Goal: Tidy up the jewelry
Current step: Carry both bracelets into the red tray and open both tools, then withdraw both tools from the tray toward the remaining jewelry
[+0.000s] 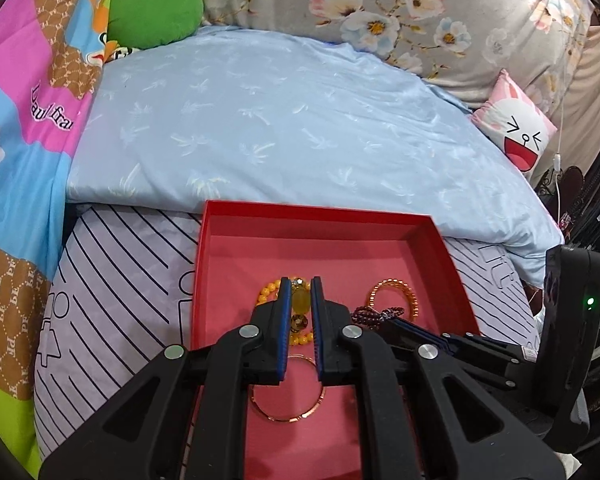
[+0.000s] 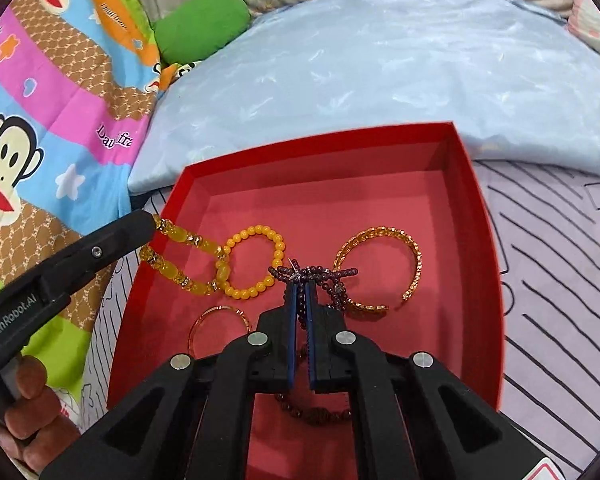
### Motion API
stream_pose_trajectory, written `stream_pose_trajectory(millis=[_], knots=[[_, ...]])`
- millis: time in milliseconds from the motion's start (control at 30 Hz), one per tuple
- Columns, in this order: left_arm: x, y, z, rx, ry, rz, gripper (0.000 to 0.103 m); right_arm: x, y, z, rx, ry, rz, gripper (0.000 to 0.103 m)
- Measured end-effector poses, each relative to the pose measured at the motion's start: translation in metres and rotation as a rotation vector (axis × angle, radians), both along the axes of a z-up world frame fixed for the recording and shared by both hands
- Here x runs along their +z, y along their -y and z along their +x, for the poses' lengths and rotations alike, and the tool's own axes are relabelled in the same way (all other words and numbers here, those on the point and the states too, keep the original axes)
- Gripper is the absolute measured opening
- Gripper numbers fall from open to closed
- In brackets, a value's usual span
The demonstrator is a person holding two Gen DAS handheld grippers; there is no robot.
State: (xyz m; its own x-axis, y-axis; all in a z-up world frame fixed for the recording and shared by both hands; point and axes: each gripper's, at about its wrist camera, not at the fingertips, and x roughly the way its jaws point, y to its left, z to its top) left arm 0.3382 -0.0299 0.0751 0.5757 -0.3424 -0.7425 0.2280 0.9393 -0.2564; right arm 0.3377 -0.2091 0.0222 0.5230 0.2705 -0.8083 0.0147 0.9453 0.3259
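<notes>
Nearest the right wrist camera, the right gripper [image 2: 302, 286] is clenched on a strand of the dark purple bead bracelet [image 2: 314, 274], whose loops lie twisted across the floor of the red box [image 2: 476, 216]; pinching one strand probably lets the tangle be drawn out. More purple beads show beneath the gripper body. Just left of it, a thin gold bangle [image 2: 219, 322] lies flat, kept apart from the beaded pieces.

The left gripper [image 1: 301, 294] grasps the chunky yellow bead bracelet [image 2: 180, 240] at its end over the box's left wall, with an amber bead between its blue pads [image 1: 285, 304]. The bracelet stretches rightward until it meets the small yellow bead bracelet [image 2: 254, 262], so the hold seems meant to pull the two apart.

Further right, the open gold cuff [image 2: 380, 268] rests on the box floor, touching the purple loops.

Beyond the box, which sits on a striped sheet [image 2: 560, 280], lie a pale blue pillow [image 1: 260, 120], a cartoon monkey quilt [image 2: 40, 100], a green plush [image 1: 156, 12] and a rabbit-face cushion [image 1: 516, 136].
</notes>
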Motion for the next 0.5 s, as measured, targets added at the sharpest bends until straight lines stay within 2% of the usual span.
stream_pose_trajectory(millis=[100, 167, 233, 267, 500], knots=[[-0.007, -0.004, 0.007, 0.01, -0.025, -0.011, 0.009, -0.001, -0.002, 0.002, -0.001, 0.006, -0.006, 0.01], [-0.008, -0.007, 0.007, 0.019, -0.022, -0.024, 0.012, 0.001, -0.003, 0.001, 0.003, 0.012, -0.003, 0.019], [-0.007, -0.01, 0.006, 0.04, -0.013, -0.018, 0.024, 0.005, -0.002, -0.001, -0.007, 0.031, -0.007, 0.031], [-0.006, -0.011, 0.005, 0.047, -0.009, -0.021, 0.031, 0.008, 0.0, -0.004, -0.015, 0.043, -0.01, 0.034], [0.005, -0.019, -0.01, 0.065, 0.027, 0.001, 0.032, 0.03, 0.011, -0.026, -0.044, 0.092, -0.002, 0.034]])
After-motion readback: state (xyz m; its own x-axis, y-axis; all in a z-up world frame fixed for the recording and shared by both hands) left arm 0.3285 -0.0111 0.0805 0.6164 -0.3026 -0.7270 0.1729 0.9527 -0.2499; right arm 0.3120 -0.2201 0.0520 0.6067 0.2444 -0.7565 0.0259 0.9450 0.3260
